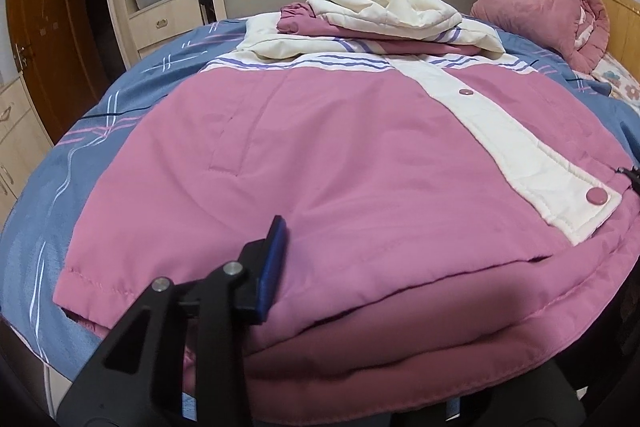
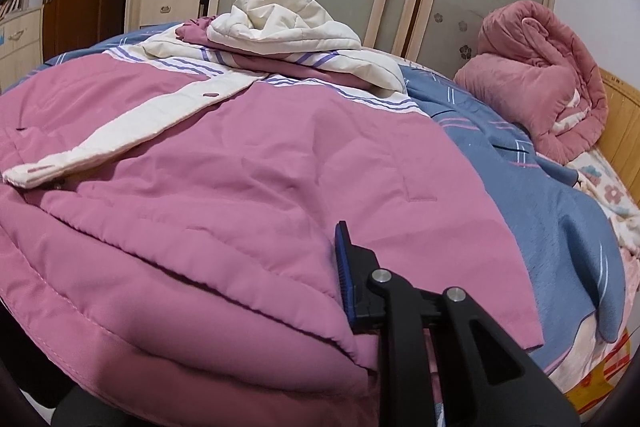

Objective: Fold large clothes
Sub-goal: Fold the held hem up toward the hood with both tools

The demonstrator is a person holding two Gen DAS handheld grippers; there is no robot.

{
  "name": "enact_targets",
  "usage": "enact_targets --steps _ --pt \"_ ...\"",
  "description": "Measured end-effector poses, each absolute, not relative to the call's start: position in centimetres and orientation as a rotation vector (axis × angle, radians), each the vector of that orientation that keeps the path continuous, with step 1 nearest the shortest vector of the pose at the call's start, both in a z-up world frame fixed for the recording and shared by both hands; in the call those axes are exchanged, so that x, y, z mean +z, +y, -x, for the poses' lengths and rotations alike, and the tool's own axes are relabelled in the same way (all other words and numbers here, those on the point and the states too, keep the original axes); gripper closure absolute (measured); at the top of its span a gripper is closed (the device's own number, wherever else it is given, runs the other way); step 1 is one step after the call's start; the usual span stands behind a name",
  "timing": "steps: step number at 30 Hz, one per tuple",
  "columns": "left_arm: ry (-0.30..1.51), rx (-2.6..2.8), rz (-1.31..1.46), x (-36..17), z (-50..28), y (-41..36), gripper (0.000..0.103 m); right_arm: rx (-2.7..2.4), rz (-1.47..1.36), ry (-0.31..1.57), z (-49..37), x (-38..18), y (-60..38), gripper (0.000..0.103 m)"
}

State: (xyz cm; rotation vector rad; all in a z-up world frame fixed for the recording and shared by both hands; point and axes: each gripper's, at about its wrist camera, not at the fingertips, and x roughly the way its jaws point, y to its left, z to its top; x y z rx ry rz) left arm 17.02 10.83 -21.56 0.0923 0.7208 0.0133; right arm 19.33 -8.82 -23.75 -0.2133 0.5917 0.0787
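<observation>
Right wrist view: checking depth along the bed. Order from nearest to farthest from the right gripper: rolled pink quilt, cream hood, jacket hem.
1. Jacket hem, clamped at the right gripper.
2. Cream hood, mid-bed, ahead-left.
3. Rolled pink quilt, far right, by the headboard.

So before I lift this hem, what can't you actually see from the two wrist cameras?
- Left wrist view: the left gripper shows only its top finger; the pink jacket hides the lower one.
- Right wrist view: the right gripper likewise; its lower finger is under the hem.
- Both views: the jacket's sleeves are folded under the hood, ends unseen.
- Left wrist view: the jacket's right edge is cut off by the frame.
</observation>
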Motion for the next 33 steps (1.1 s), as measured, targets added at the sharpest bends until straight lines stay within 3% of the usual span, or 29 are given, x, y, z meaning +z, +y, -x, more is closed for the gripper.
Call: enact_targets --steps 3,7,10,33 --pt "0.712 0.02 -0.113 -21.6 -16.9 10.7 0.068 0.094 0.183 0.595 -19.2 -23.7 -9.2 0.085" --pt "0.695 0.02 -0.136 -21.3 -16.6 10.5 0.083 0.108 0.16 0.586 -19.1 -23.2 -9.4 0.088" --pt "0.67 0.013 -0.139 -20.9 -16.3 10.7 0.088 0.123 0.143 0.564 -18.7 -22.6 -9.6 0.092" --pt "0.461 0.005 -0.209 -17.4 -15.6 10.3 0.094 0.143 0.121 0.411 -18.7 -17.7 -9.9 0.095"
